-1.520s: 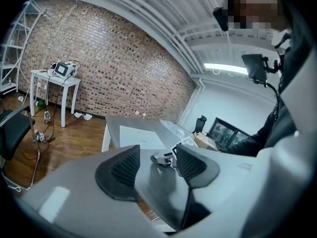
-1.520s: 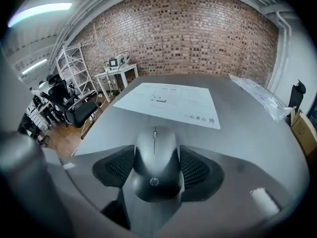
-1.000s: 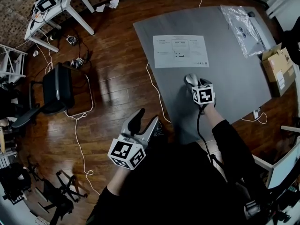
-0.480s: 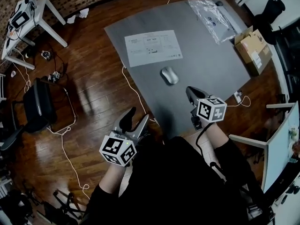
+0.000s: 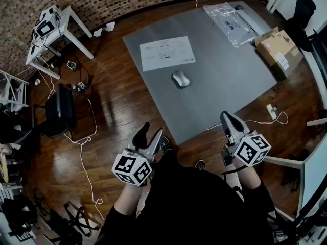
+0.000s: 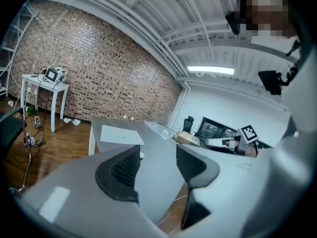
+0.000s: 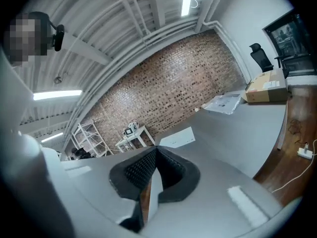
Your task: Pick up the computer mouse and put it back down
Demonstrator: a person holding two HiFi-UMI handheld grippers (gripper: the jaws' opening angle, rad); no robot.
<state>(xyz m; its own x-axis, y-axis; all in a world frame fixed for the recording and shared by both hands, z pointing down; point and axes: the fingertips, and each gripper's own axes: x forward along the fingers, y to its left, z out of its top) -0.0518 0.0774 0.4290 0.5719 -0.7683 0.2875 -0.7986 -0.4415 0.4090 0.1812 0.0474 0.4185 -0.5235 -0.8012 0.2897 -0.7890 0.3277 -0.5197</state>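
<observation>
Black ribbed pads [image 7: 136,170] of the right gripper [image 7: 155,155] meet tip to tip with nothing caught between them; in the head view it hangs off the near edge of the table [image 5: 230,91], over the wooden floor [image 5: 112,101]. The left gripper [image 5: 152,131] holds its jaws well apart, also empty, off the table's near corner. The computer mouse [image 5: 180,78] lies near the middle of the grey top, well apart from both grippers, just below the paper sheet [image 5: 167,53] and not touching it. It looks pale silver-grey, a smooth rounded oval, belly down; no cable shows. Judging by this, no carrying is under way; either the put-down is finished or the lift has not begun, and the pictures alone cannot say which.
</observation>
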